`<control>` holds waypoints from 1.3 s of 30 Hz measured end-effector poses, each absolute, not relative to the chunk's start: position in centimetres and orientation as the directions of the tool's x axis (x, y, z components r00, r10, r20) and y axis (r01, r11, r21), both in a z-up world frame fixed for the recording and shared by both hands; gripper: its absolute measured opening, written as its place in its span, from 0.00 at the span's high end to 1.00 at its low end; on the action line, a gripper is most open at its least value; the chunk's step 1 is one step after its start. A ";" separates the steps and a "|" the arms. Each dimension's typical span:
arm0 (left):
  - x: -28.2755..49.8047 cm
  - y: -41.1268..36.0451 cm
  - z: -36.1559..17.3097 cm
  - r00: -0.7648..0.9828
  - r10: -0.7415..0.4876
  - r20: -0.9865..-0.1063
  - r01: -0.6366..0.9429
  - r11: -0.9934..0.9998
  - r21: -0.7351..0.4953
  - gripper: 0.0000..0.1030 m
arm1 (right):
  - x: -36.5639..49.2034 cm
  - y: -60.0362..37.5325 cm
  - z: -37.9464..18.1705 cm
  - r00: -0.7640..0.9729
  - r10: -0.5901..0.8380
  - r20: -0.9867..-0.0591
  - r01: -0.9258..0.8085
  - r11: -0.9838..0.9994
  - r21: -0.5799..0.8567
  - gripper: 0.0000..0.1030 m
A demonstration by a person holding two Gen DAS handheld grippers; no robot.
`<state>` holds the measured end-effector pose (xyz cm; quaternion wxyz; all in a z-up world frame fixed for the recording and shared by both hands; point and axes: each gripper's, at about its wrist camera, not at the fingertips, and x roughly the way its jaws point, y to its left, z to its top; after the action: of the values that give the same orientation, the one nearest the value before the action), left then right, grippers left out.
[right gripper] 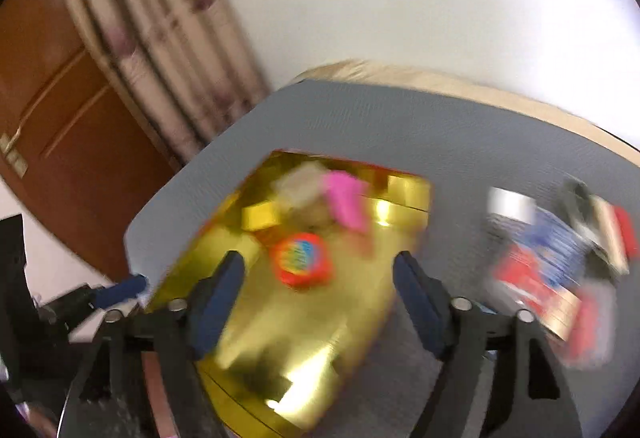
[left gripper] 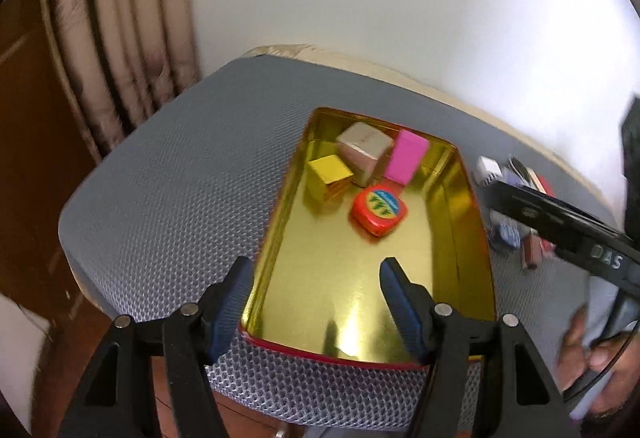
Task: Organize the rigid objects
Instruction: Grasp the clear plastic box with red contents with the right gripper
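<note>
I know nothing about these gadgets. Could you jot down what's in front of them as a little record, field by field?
surface: grey mesh mat
container: open gold tin on the mat
inside the tin: yellow block, beige cube, pink block, red round-cornered case
outside the tin: blurred pile of small items to its right
left gripper: open, empty, over the tin's near end
right gripper: open, empty, above the tin
image quality: right wrist view heavily blurred
</note>
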<state>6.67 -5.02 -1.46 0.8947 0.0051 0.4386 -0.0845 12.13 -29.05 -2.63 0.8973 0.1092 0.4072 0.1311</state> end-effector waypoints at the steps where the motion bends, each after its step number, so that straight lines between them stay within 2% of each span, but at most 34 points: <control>1: 6.4 -5.5 -1.4 0.604 -0.148 -0.783 0.173 0.984 -0.052 0.35 | 11.4 -30.6 -2.9 0.642 0.295 -0.707 -0.112 0.949 0.294 0.26; 5: 5.3 -7.7 -1.1 0.623 -0.154 -0.767 0.240 0.971 0.000 0.35 | 8.1 -38.4 -5.3 0.625 0.094 -0.775 0.081 0.980 0.183 0.26; 8: 4.9 -8.8 -1.3 0.602 -0.164 -0.781 0.259 0.966 -0.002 0.35 | 7.2 -42.2 -6.8 0.579 0.013 -0.815 0.167 0.977 0.135 0.26; 11: 4.8 -9.5 -1.6 0.566 -0.191 -0.802 0.277 0.960 -0.033 0.35 | 7.5 -44.2 -7.2 0.577 -0.003 -0.816 0.191 0.973 0.132 0.27; 16: 4.2 -10.8 -2.1 0.574 -0.175 -0.800 0.300 0.954 0.007 0.35 | 9.1 -44.3 -7.7 0.556 0.018 -0.831 0.143 0.983 0.118 0.33; 21: 4.3 -11.0 -2.5 0.569 -0.167 -0.805 0.312 0.950 0.023 0.35 | 10.2 -42.8 -8.2 0.547 0.008 -0.837 0.135 0.986 0.097 0.33; 25: 4.5 -10.8 -2.8 0.558 -0.170 -0.812 0.315 0.949 0.018 0.35 | 11.7 -42.7 -9.2 0.511 0.011 -0.859 0.132 0.987 0.091 0.42; 27: 4.4 -10.8 -2.7 0.563 -0.170 -0.809 0.316 0.949 0.020 0.35 | 12.2 -42.7 -9.5 0.504 0.003 -0.864 0.131 0.988 0.080 0.43; 31: 4.2 -11.1 -2.8 0.563 -0.167 -0.809 0.330 0.943 0.036 0.35 | 13.7 -42.0 -9.9 0.495 0.010 -0.869 0.122 0.989 0.081 0.42; 34: 3.9 -11.5 -2.9 0.566 -0.165 -0.808 0.344 0.938 0.050 0.35 | 14.5 -41.9 -10.0 0.484 0.008 -0.875 0.127 0.989 0.079 0.33; 36: 3.7 -11.8 -2.8 0.572 -0.163 -0.804 0.351 0.934 0.061 0.35 | 14.9 -41.6 -10.3 0.479 0.001 -0.878 0.124 0.990 0.069 0.33; 38: 3.4 -12.1 -2.6 0.582 -0.159 -0.797 0.359 0.930 0.077 0.35 | 14.8 -41.6 -10.5 0.482 -0.012 -0.876 0.127 0.990 0.057 0.39; 39: 3.3 -12.3 -2.5 0.587 -0.158 -0.794 0.364 0.928 0.084 0.35 | 14.9 -41.6 -10.5 0.485 -0.015 -0.874 0.127 0.990 0.054 0.49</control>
<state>3.33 -12.26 -2.46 0.8826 0.1196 0.4299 -0.1478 14.91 -41.62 -10.49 0.8600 0.0556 0.5056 -0.0413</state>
